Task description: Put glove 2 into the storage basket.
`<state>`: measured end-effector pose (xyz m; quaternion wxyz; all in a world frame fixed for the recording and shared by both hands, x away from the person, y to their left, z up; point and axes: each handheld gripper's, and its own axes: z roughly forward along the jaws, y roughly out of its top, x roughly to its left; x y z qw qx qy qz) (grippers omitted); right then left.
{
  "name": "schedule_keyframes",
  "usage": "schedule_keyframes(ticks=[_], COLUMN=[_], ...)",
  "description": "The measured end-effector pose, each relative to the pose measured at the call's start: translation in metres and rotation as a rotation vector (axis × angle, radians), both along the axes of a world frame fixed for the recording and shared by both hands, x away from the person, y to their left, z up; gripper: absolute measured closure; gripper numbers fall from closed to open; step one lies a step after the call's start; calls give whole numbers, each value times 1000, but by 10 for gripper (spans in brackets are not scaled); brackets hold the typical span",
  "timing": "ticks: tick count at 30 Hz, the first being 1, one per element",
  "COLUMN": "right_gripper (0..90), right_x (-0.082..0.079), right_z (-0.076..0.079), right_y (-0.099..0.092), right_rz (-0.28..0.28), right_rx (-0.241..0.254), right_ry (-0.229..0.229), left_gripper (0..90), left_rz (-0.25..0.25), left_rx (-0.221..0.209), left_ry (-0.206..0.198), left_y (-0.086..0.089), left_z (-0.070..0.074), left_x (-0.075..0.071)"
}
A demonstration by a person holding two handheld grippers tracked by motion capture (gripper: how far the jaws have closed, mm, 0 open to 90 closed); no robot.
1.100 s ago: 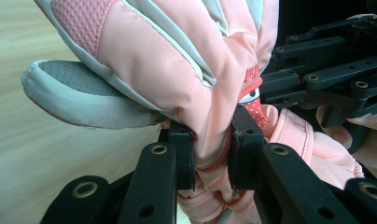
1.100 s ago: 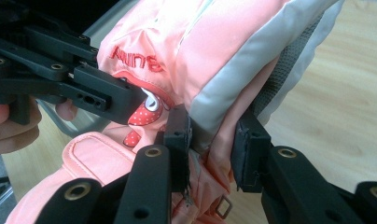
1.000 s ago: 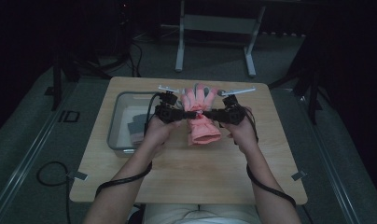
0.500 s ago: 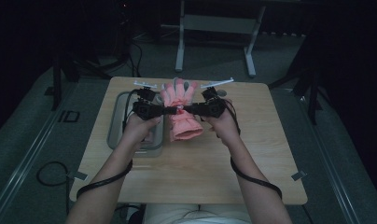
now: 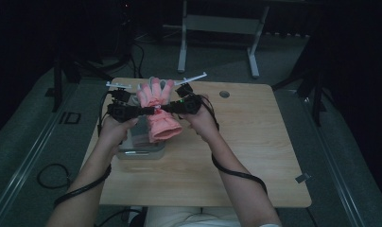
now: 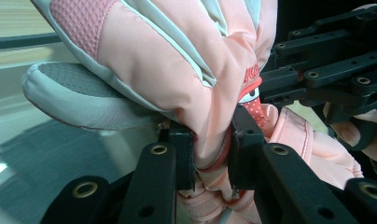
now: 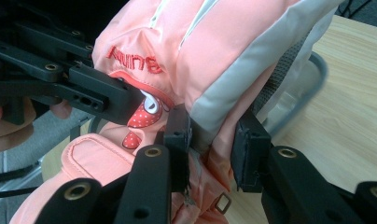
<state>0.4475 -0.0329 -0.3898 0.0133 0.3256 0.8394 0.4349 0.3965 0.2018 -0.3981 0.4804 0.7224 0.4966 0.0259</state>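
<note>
We hold a pink glove between our two grippers, above the left part of the table. The left gripper comes at it from the left and the right gripper from the right, so the jaws of both meet at the glove's narrow middle, near the wrist. The glove's fingers point away from us, past the grippers, and its wide cuff hangs toward us, below them.

In the left gripper view, the left gripper is clamped on a fold of the glove: both pads press the pink cloth, which bunches between them. The grey palm side bulges out to the left of the jaws, and the right gripper bites the glove from the far side, just beside a small red, white-dotted patch.

In the right gripper view, the right gripper pinches the glove too. The near pad presses the pink and grey seam; the far pad sits against the grey mesh side. The cuff lies to the lower left of these jaws, with the left gripper's jaws gripping just above it.

A clear tray stands on the table under the glove's cuff and the left hand. The right hand is over bare wood.
</note>
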Motion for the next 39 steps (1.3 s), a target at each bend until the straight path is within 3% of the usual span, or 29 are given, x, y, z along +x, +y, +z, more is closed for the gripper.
schedule_keyframes(ticks=[9, 17, 22, 28, 31, 39], right_gripper=[707, 707, 707, 708, 708, 707], right_x=[12, 25, 30, 34, 35, 42], right_z=[-9, -29, -43, -68, -77, -87], right_y=[40, 57, 60, 65, 67, 74], right_rz=[44, 47, 37, 31, 30, 19], right_rx=[-50, -107, -125, -164, -176, -198], right_ry=[20, 49, 69, 110, 127, 151], left_gripper=[744, 743, 743, 741, 738, 724], left_rz=[64, 84, 90, 96, 107, 149], left_rx=[-14, -29, -5, 29, 66, 114], left_ry=[32, 83, 116, 191, 216, 252], left_y=[33, 40, 40, 38, 35, 33], left_z=[-17, -41, -56, -74, -79, -84], left_x=[2, 13, 20, 25, 27, 34])
